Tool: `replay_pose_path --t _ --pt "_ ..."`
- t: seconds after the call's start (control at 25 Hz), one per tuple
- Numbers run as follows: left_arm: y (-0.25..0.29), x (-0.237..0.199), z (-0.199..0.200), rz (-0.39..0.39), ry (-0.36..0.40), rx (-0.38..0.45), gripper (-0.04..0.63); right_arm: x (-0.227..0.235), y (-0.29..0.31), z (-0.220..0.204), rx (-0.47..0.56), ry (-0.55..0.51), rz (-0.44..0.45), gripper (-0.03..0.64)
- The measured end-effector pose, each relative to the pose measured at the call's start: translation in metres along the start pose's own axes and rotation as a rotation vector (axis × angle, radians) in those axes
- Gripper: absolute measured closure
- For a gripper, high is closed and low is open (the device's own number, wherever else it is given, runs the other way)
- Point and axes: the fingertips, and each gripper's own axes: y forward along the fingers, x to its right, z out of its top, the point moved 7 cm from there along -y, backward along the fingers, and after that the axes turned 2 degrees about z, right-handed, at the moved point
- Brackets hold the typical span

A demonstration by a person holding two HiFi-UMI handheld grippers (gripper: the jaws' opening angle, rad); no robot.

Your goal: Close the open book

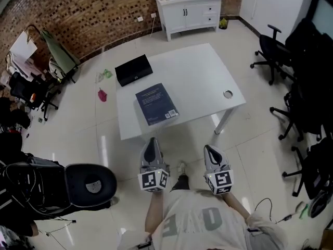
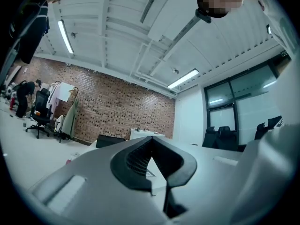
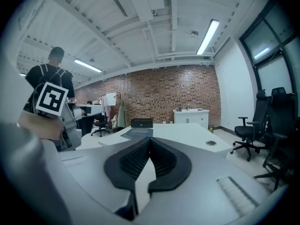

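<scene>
A dark blue book point(image 1: 156, 103) lies shut and flat near the front left of the white table point(image 1: 203, 72); the right gripper view shows it as a thin dark slab point(image 3: 137, 133). My left gripper point(image 1: 152, 142) and right gripper point(image 1: 209, 149) hang side by side just short of the table's near edge, over the floor, clear of the book. Both point roughly level toward the table. The left gripper point(image 2: 151, 138) has its jaws together with nothing between them. So does the right gripper point(image 3: 150, 138).
A black case point(image 1: 133, 70) sits at the table's far left corner, and a round cable grommet point(image 1: 228, 94) at its right edge. A white cabinet point(image 1: 188, 9) stands against the brick wall. Office chairs point(image 1: 273, 51) crowd the right; a black chair point(image 1: 91, 184) is at my left.
</scene>
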Motion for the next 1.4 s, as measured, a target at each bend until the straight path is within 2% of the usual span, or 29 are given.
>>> replay_pose_path --t 0.28,0.4,0.56,0.8,1.12,1.28,1.4 --pt "-0.165 0.132 -0.006 -0.066 -0.032 0.027 0.583 -0.009 -0.192 -0.066 0.025 0.072 0.05 0.617" --pt "-0.241 0.18 -0.003 -0.068 -0.025 0.023 0.583 -0.016 -0.266 -0.066 0.056 0.086 0.101 0.617" --pt "-0.317 0.216 0.014 -0.051 -0.023 0.054 0.583 -0.036 -0.331 -0.048 0.126 0.078 0.184 0.618" --pt "-0.384 0.239 0.037 -0.033 -0.026 0.113 0.583 -0.07 -0.377 -0.022 0.204 0.129 0.276 0.618" --pt "-0.426 0.25 0.037 -0.028 -0.039 0.132 0.583 -0.091 -0.414 -0.026 0.207 0.128 0.295 0.618" --pt "-0.436 0.239 0.034 -0.028 -0.057 0.11 0.583 -0.104 -0.424 -0.021 0.259 0.13 0.302 0.617" --pt "-0.437 0.233 0.043 -0.024 -0.063 0.109 0.583 -0.107 -0.423 -0.014 0.271 0.19 0.274 0.615"
